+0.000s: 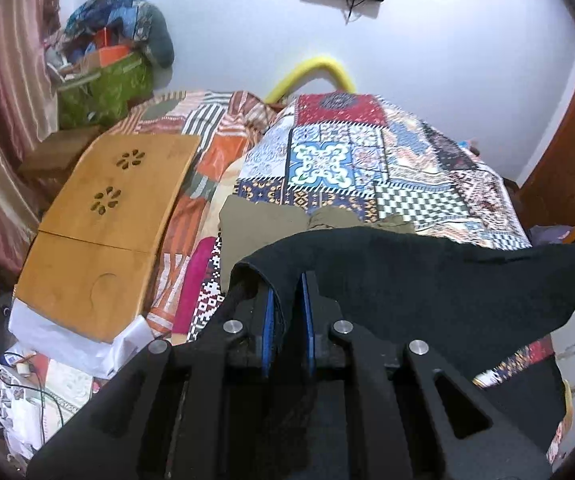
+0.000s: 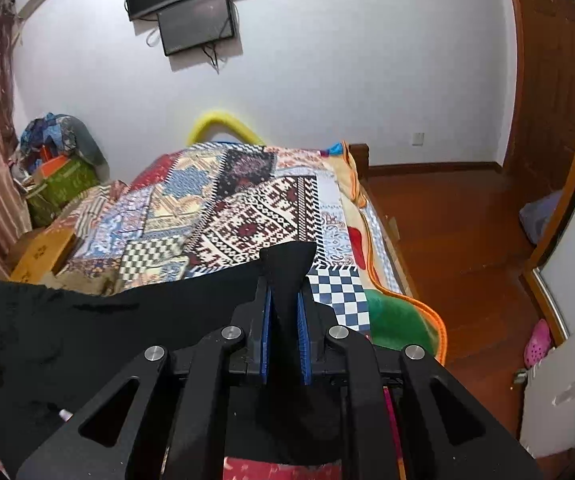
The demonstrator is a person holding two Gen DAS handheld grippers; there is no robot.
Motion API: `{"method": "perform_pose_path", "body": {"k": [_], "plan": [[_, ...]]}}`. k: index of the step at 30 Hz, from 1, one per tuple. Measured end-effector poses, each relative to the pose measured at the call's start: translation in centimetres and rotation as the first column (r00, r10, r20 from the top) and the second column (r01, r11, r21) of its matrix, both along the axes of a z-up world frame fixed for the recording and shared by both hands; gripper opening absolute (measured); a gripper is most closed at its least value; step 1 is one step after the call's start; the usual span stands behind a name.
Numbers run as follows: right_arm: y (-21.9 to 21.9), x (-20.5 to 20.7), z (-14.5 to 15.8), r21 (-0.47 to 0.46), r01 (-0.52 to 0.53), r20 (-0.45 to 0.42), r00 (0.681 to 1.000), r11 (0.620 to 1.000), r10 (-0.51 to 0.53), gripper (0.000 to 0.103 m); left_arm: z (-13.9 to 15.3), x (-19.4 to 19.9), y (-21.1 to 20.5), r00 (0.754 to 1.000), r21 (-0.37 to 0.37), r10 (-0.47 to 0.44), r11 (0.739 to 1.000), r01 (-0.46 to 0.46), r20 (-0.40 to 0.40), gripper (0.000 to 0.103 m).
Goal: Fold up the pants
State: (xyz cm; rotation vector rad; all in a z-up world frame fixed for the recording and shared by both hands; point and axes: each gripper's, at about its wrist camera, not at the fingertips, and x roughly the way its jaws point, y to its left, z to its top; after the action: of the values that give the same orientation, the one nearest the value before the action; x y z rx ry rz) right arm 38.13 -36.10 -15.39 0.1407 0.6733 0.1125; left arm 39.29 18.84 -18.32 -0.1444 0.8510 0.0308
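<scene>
Left gripper (image 1: 287, 292) clamped on black pants (image 1: 427, 280) | right gripper (image 2: 285, 300) likewise | likely the waistband | keep edge taut, level above bed (image 2: 247, 208).

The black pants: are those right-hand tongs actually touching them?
Touching. The right wrist view shows the right tongs shut on a fold of the black pants.
</scene>
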Motion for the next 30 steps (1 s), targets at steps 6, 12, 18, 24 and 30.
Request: {"method": "perform_pose_path", "body": {"k": [6,12,18,24,30], "plan": [[-0.7,-3.3,1.4,0.035,-0.003,0.025,1.000,0.999,0.002,0.010,2.1,-4.7,-0.3,1.000,-0.007,-0.003,1.000,0.003,0.028,0.012],[-1.3,-6.5,1.8,0.054,-0.004,0.033,0.999,0.999,0.002,0.010,2.7,-9.3,-0.2,0.999,-0.006,0.008,1.000,-0.008,0.038,0.012],[-2.0,-8.9,1.8,0.074,-0.006,0.035,0.999,0.997,0.003,0.010,3.2,-13.9,0.4,0.997,0.006,0.046,0.999,-0.046,0.067,0.003],[-1.7,-10.5,0.6,0.093,-0.021,0.013,1.000,0.995,0.019,0.010,1.6,-16.5,1.1,0.998,-0.013,0.059,0.998,-0.059,0.024,0.003],[-0.6,-10.9,-0.8,0.091,-0.045,-0.006,0.999,0.995,0.046,0.010,-0.7,-15.0,0.1,0.997,-0.031,0.036,0.999,-0.038,-0.068,0.038]]}}
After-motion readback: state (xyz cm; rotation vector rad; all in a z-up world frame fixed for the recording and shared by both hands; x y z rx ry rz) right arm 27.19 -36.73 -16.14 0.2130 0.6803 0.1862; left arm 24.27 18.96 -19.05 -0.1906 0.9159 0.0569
